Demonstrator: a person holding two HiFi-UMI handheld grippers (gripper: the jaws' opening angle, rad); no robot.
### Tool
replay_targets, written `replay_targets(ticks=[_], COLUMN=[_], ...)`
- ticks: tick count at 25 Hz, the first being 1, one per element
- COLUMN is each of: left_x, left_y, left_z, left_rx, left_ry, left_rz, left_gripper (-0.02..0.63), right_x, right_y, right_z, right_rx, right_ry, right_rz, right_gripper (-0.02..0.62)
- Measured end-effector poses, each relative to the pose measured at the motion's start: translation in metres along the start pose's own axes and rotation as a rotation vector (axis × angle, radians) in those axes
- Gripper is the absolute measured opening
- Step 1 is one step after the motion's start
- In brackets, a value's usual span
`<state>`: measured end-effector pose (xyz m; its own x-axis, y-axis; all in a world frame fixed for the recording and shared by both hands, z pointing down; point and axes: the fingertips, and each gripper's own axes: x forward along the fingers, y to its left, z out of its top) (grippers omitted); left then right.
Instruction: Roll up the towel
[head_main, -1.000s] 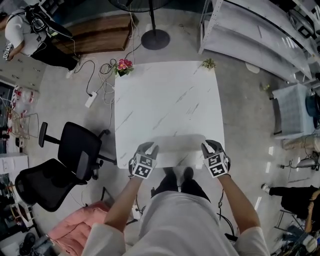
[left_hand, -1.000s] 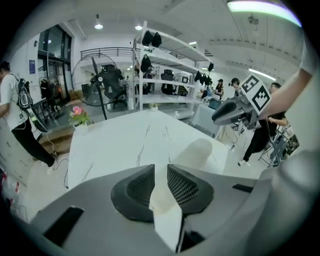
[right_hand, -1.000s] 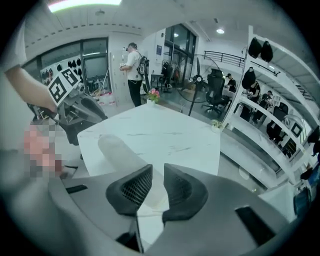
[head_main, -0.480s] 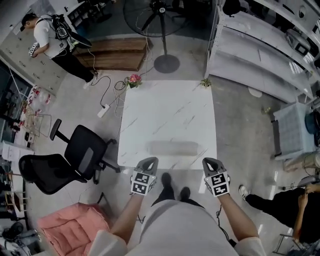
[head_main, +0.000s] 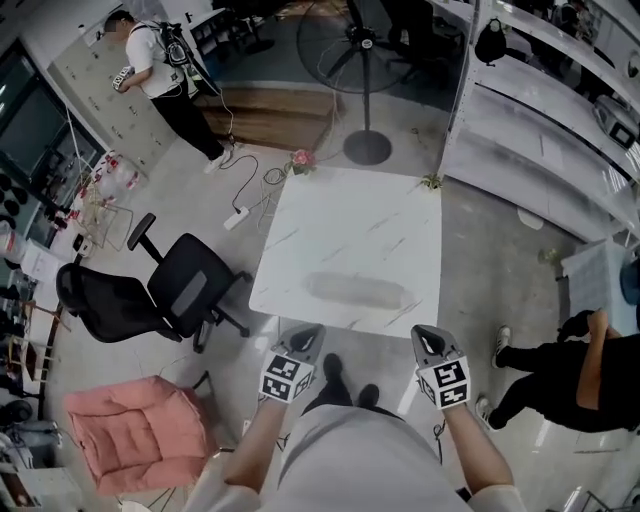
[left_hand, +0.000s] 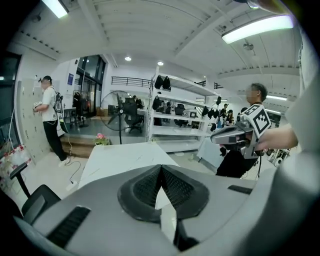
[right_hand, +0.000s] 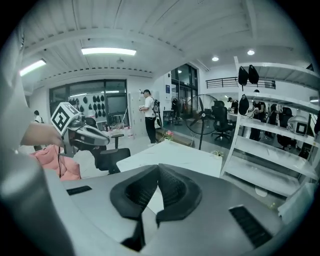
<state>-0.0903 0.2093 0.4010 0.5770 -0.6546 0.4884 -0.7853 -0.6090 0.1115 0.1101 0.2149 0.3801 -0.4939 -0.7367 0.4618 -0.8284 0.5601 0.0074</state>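
The towel (head_main: 357, 289) lies as a pale roll across the near part of the white marble table (head_main: 350, 215), with nothing touching it. My left gripper (head_main: 308, 332) and right gripper (head_main: 424, 335) hang off the table's near edge, apart from the roll. Both have just been closing with nothing between their jaws. In the left gripper view the left gripper (left_hand: 161, 168) is shut with its pads together, and the right gripper (left_hand: 235, 136) shows at the right. In the right gripper view the right gripper (right_hand: 158, 167) is shut too, with the left gripper (right_hand: 87, 135) at the left.
Two black office chairs (head_main: 185, 295) and a pink cushion (head_main: 140, 435) stand to the table's left. A flower pot (head_main: 300, 160) and a small plant (head_main: 432, 182) sit at its far corners. Beyond are a floor fan (head_main: 366, 146) and metal shelves (head_main: 545, 160). One person (head_main: 160, 55) stands far left, another (head_main: 560, 372) crouches right.
Both grippers have let go of the roll's ends, shut, and drawn back off the table toward my body. The towel stays rolled where it lay. The head view now takes in more of the room.
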Motion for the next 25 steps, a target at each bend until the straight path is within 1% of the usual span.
replay_targets(ticks=[4, 9, 16, 21, 25], left_x=[-0.020, -0.038, -0.055, -0.055, -0.051], left_y=[-0.006, 0.003, 0.019, 0.032, 0.040], left_z=[-0.001, 0.010, 0.025, 0.036, 0.037], left_rx=[0.012, 0.027, 0.041, 0.049, 0.057], left_ry=[-0.010, -0.045, -0.087, -0.101, -0.107], left_rz=[0.006, 0.017, -0.020, -0.047, -0.072], left_gripper=[0.018, 0.018, 0.018, 0.018, 0.018], right_x=[-0.010, -0.011, -0.012, -0.012, -0.006], right_y=[0.011, 0.015, 0.025, 0.030, 0.031], right_z=[0.009, 0.020, 0.032, 0.049, 0.053], right_rx=[-0.009, -0.009, 0.008, 0.009, 0.003], right_ry=[-0.030, -0.054, -0.076, -0.090, -0.099], right_rz=[0.010, 0.000, -0.052, -0.078, -0.096], right_gripper=[0.012, 0.012, 0.012, 0.012, 0.012])
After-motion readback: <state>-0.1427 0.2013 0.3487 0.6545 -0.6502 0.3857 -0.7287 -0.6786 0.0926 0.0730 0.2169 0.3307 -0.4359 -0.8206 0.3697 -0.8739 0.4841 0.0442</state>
